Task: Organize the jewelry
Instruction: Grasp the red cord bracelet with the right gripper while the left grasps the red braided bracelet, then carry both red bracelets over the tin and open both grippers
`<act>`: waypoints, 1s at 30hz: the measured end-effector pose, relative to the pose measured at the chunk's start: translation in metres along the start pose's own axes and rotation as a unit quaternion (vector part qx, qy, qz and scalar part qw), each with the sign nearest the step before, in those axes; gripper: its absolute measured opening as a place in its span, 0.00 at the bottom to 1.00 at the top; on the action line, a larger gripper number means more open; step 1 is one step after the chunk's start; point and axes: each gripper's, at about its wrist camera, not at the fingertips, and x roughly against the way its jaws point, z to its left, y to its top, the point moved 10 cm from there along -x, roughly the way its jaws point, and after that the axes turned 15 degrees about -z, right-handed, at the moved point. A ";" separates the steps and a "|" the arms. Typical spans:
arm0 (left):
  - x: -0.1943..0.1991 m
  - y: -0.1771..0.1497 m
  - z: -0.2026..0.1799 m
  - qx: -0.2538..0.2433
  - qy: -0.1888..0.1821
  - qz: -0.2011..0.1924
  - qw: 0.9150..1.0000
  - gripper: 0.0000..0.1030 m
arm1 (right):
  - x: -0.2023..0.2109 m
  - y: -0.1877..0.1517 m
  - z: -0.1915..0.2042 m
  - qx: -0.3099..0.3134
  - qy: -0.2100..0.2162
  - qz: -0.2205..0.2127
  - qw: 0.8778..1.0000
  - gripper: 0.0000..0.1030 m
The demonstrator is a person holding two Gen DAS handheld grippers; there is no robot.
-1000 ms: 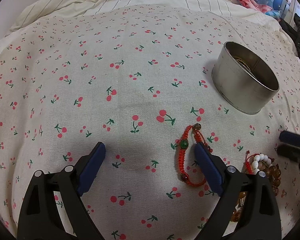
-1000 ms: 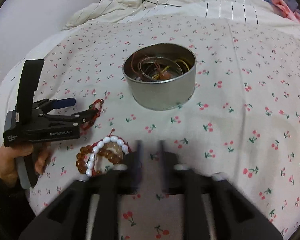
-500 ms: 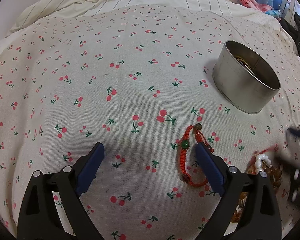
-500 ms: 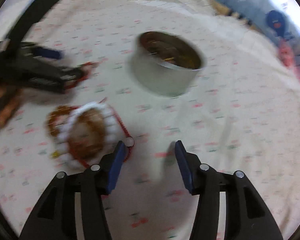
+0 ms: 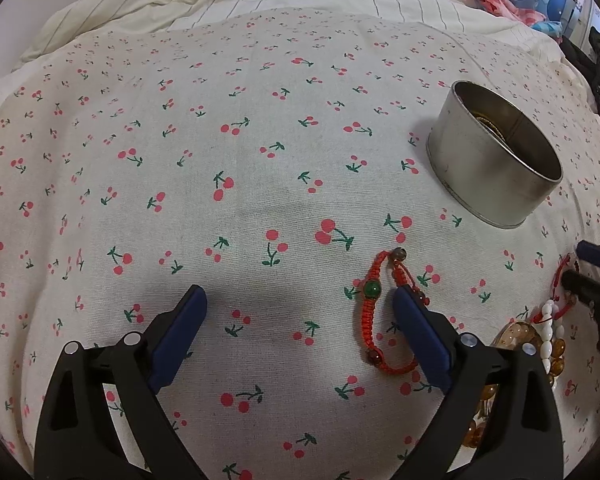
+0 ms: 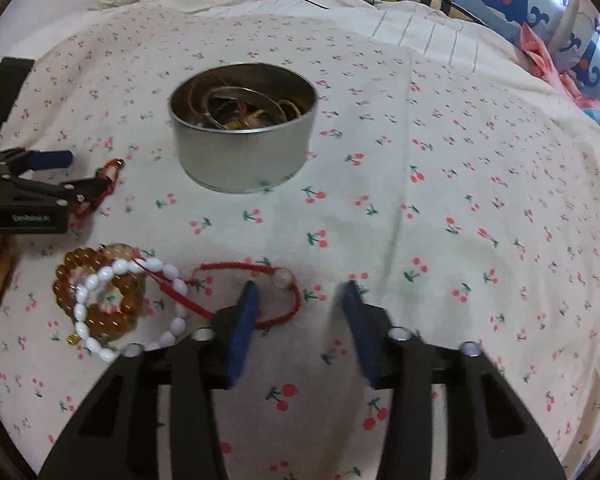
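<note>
Cherry-print bedsheet (image 6: 440,152): covers the bed, bears everything.

Round metal tin (image 6: 242,128): at 12 o'clock from the right gripper, bangles inside.

Left gripper (image 5: 300,334): angled steeply down, jaws wide apart, nothing clamped; red braided bracelet (image 5: 370,312) flat beside its right finger.

Right gripper (image 6: 300,320): angled steeply down, jaws closing, a second red cord bracelet (image 6: 272,280) looped round its left finger.

Amber and white bead bracelets (image 6: 104,304): heaped at 9 o'clock.

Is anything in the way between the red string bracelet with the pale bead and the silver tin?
Nothing visible is. Between the red string bracelet, lying by the right gripper, and the tin there is only bare cherry cloth. The white bead bracelet and amber beads lie off to the side.
</note>
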 end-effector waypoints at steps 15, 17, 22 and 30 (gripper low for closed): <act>-0.001 0.000 0.000 0.004 -0.004 -0.001 1.000 0.89 | 0.033 0.063 -0.041 -0.174 0.076 -0.121 0.974 0.11; -0.001 0.000 0.000 0.007 -0.010 -0.003 1.000 0.89 | 0.032 0.062 -0.036 -0.170 0.079 -0.116 0.975 0.11; 0.002 0.004 -0.001 0.023 -0.037 -0.007 0.999 0.57 | 0.028 0.053 -0.036 -0.172 0.077 -0.097 0.977 0.11; 0.014 0.012 0.008 0.106 -0.109 -0.002 0.988 0.06 | 0.026 0.053 -0.037 -0.171 0.071 -0.097 0.978 0.11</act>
